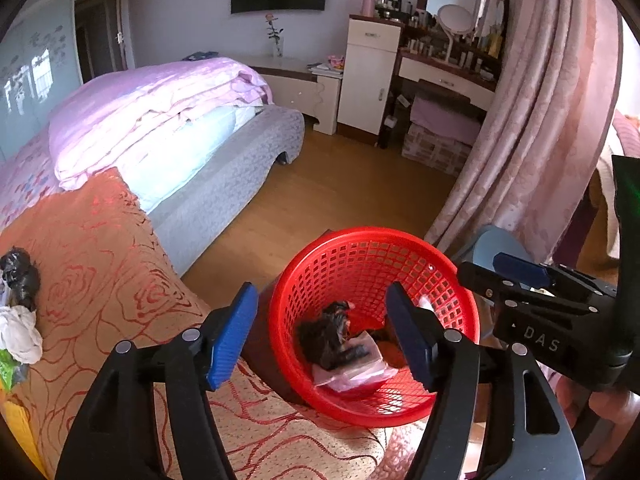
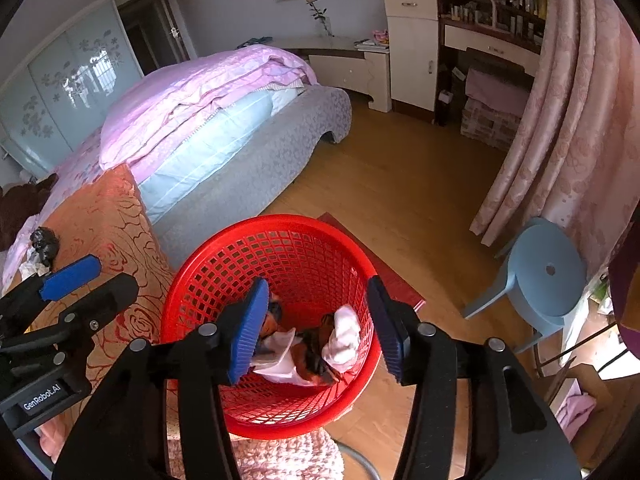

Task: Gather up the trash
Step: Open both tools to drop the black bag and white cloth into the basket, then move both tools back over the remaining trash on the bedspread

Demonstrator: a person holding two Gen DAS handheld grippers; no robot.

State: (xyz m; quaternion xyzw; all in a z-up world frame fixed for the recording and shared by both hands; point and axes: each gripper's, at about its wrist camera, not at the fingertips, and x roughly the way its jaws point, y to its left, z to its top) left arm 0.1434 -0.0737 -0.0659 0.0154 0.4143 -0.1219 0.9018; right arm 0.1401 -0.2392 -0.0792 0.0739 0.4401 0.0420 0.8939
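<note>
A red mesh basket (image 1: 360, 264) (image 2: 280, 240) stands on the floor beside an orange rose-patterned cover (image 1: 104, 248). In it lie a dark crumpled wad (image 1: 324, 340) on clear plastic film (image 1: 352, 374) and a white tissue (image 2: 344, 336). My left gripper (image 1: 323, 292) hangs open over the basket with nothing between its blue pads. My right gripper (image 2: 318, 284) is open over the same basket, also holding nothing. On the cover at the far left lie a black wad (image 1: 20, 276) (image 2: 44, 240), a white tissue (image 1: 18, 332) and a green wrapper (image 1: 8, 368).
A bed with pink quilts (image 1: 152, 108) stretches behind the cover. A blue plastic stool (image 2: 548, 276) and a pink curtain (image 2: 568, 120) stand to the right. Wooden floor (image 1: 340, 184) lies beyond the basket, with a dressing table (image 1: 444, 76) at the far wall.
</note>
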